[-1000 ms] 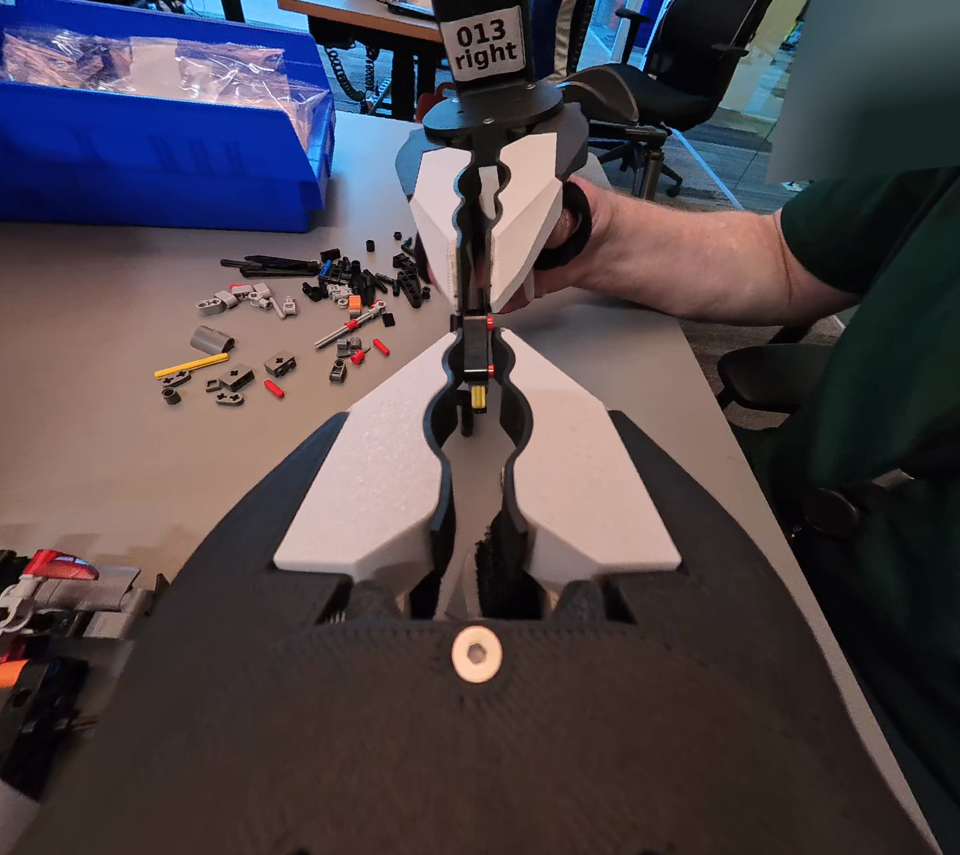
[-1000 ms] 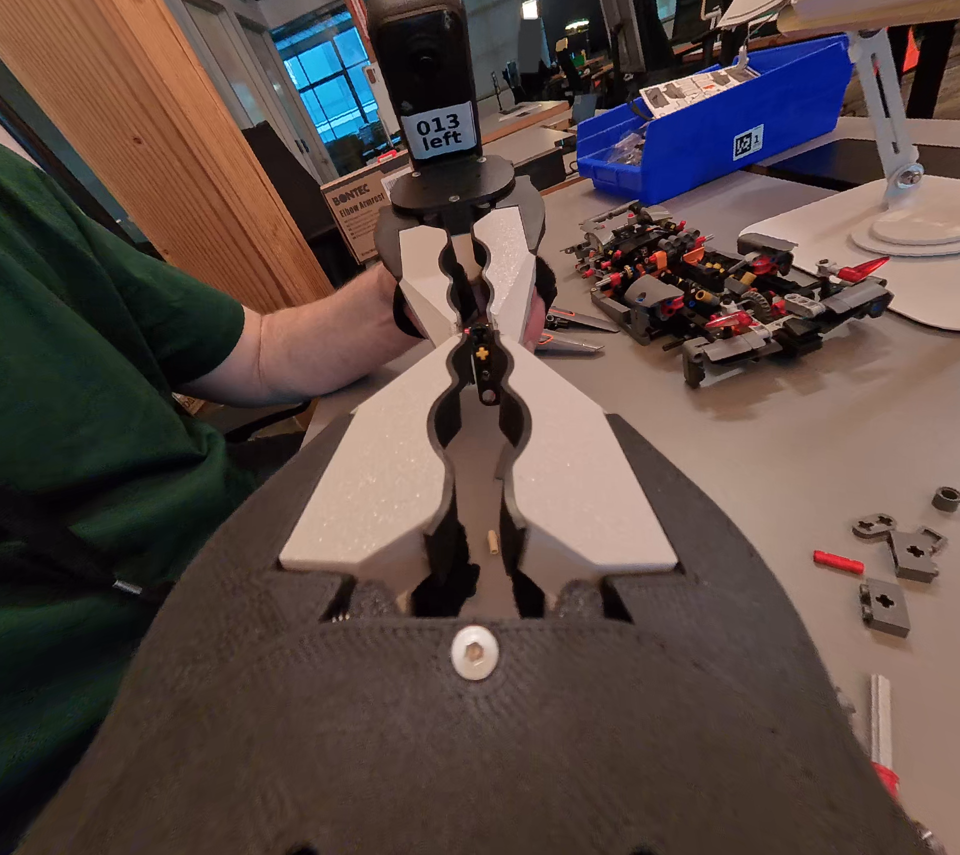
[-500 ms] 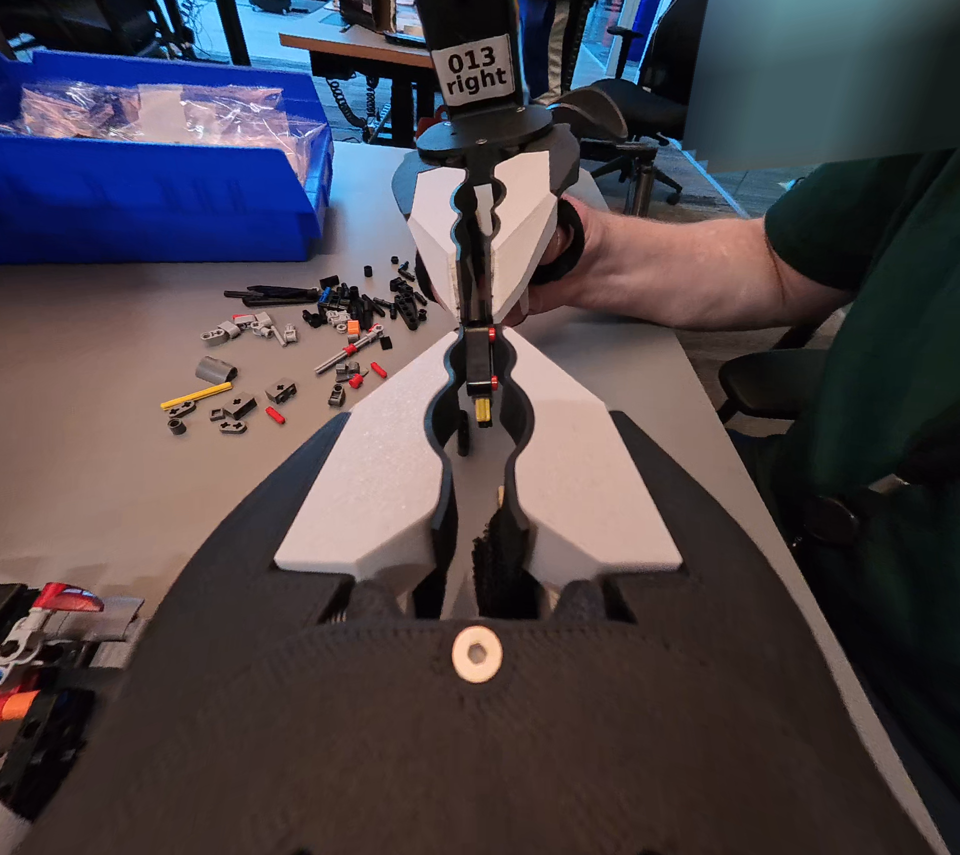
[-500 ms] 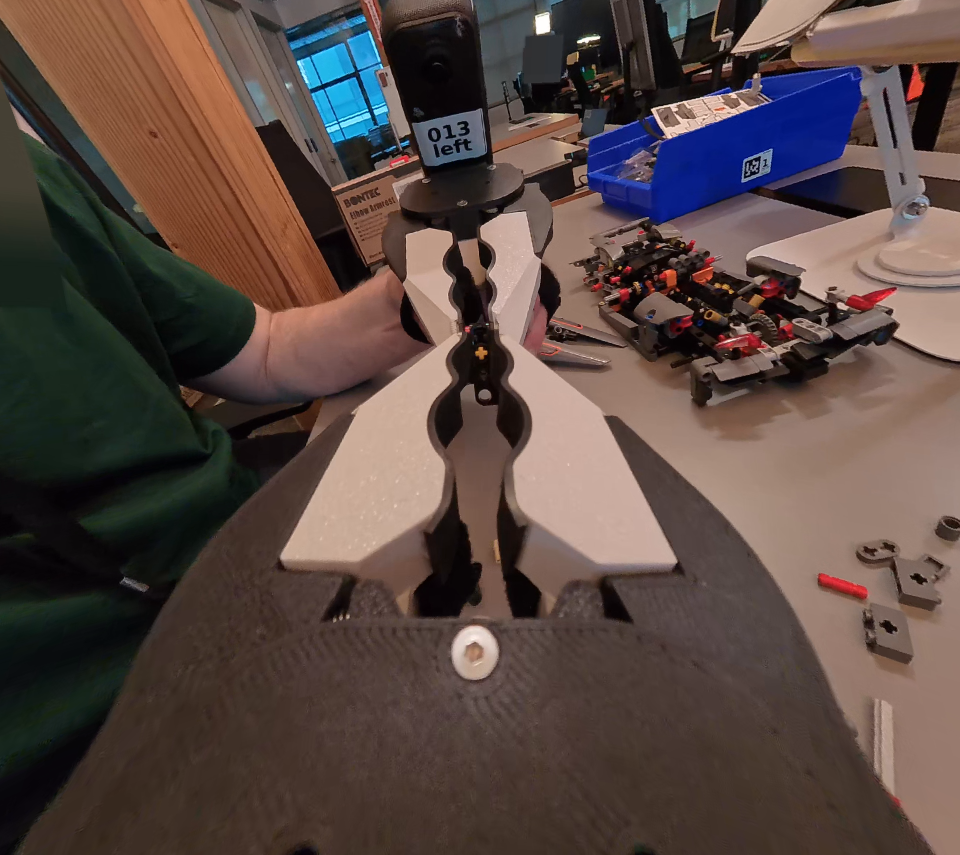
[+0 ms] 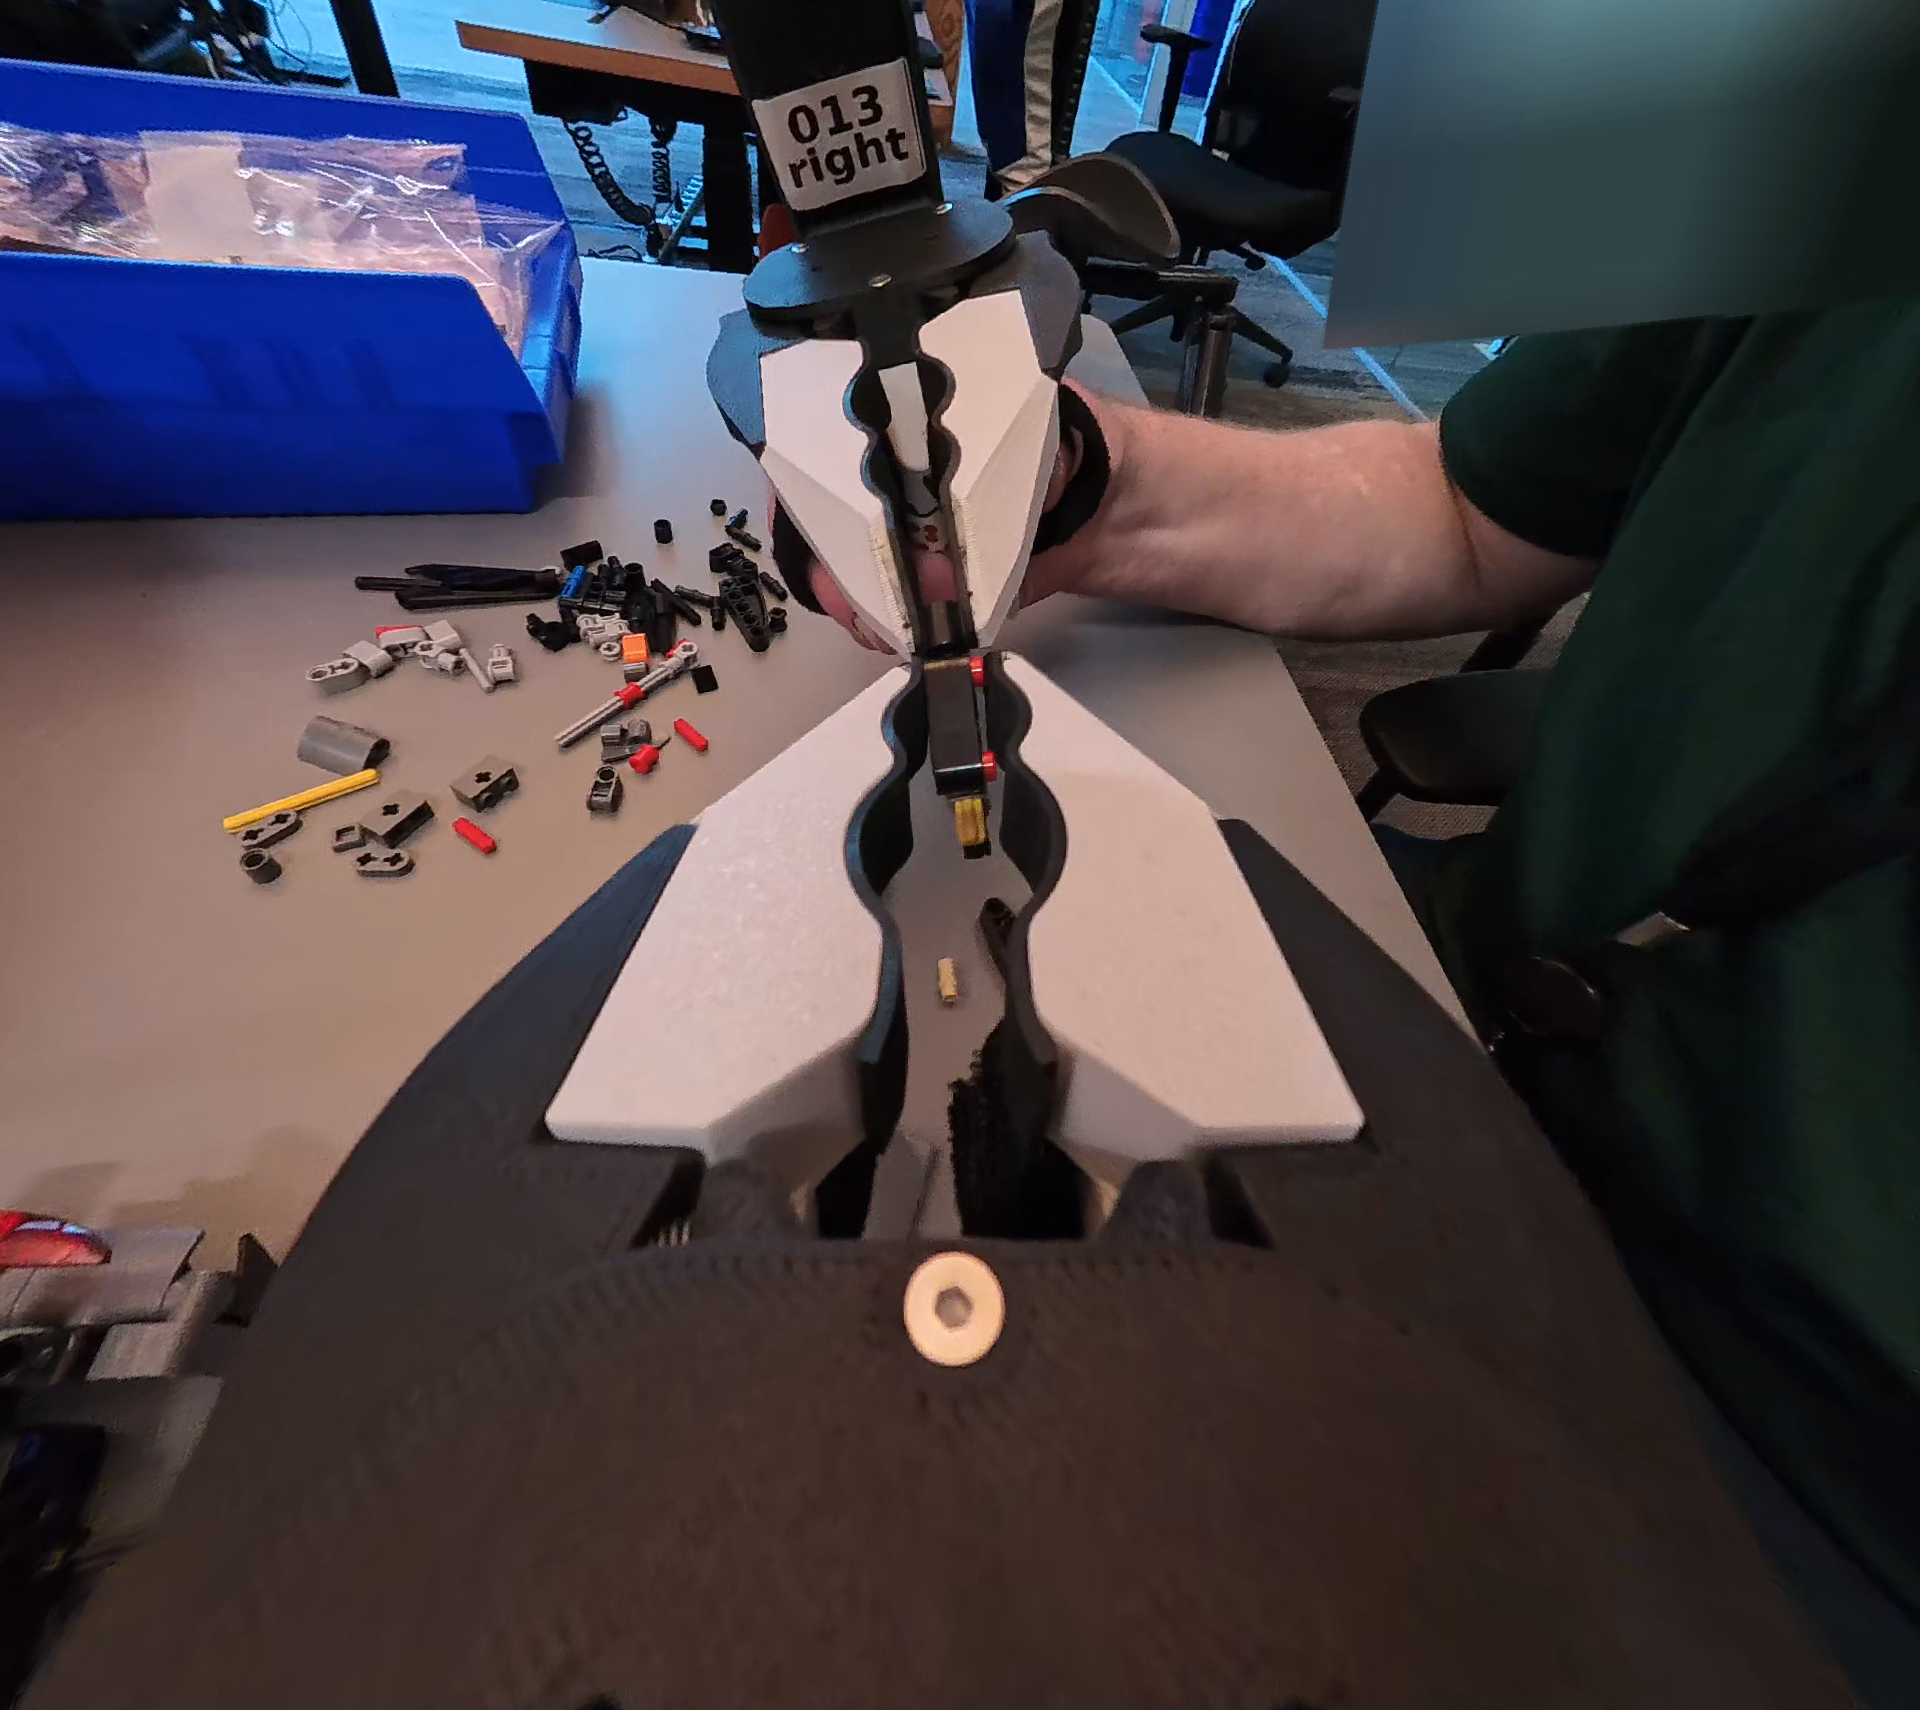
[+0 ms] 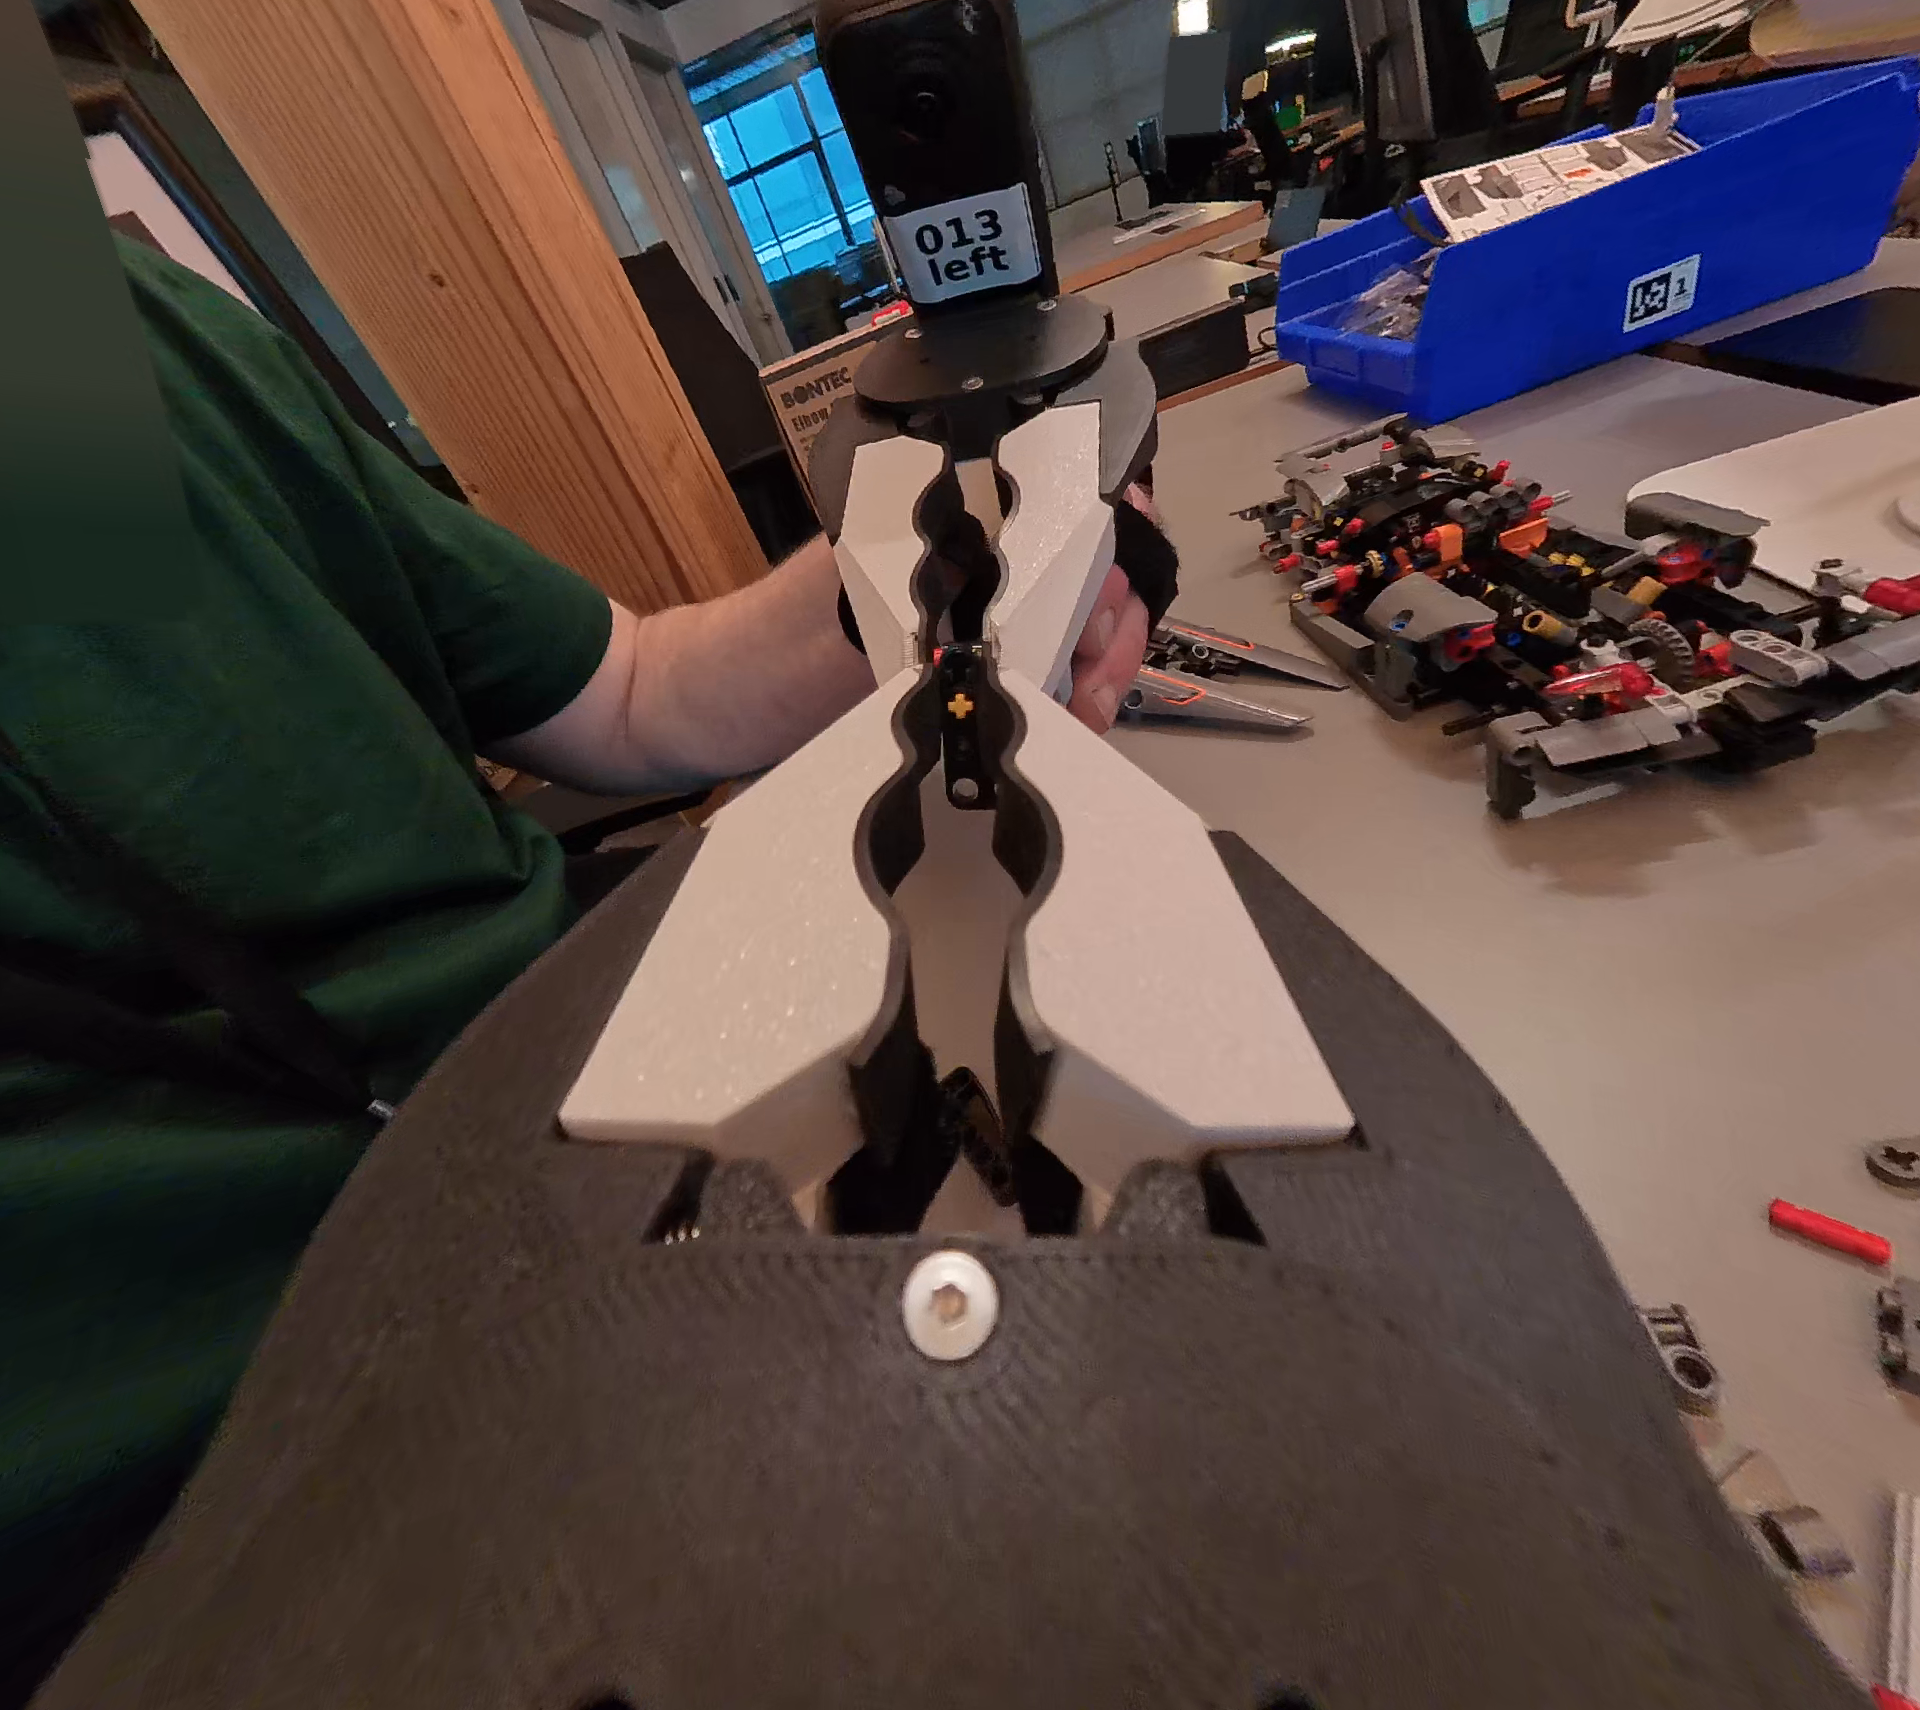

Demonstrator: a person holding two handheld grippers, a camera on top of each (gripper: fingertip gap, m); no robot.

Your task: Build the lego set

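- Left gripper (image 5: 951, 673): jaws nearly closed, the tips pinching the far end of a small black lego piece (image 5: 958, 741) held above the table (image 5: 156, 985). The piece carries two red pins on its side and a yellow part at its near end.
- Right gripper (image 6: 958, 663): jaws likewise nearly closed, gripping the same piece (image 6: 961, 725) from the opposite side. In this view a yellow cross-shaped axle end shows on the piece's face, with a round hole below it.
- The two grippers meet tip to tip, each pointing at the other, with the piece spanning the junction; each is held by a person's hand (image 5: 1049, 497).
- Tan pin (image 5: 947, 979): lies on the table, seen through the gap between the left gripper's fingers.
- Loose parts (image 5: 499, 704): a scatter of black, grey, red and yellow pieces on the table, left of the grippers in the left wrist view.
- Car chassis (image 6: 1579, 621): a partly built model lying on the table, right of the grippers in the right wrist view, well apart from the held piece.
- Blue bin (image 5: 270, 372): stands at the far table edge behind the loose parts and holds clear plastic bags.
- Second blue bin (image 6: 1600, 278): behind the chassis, with printed sheets in it.
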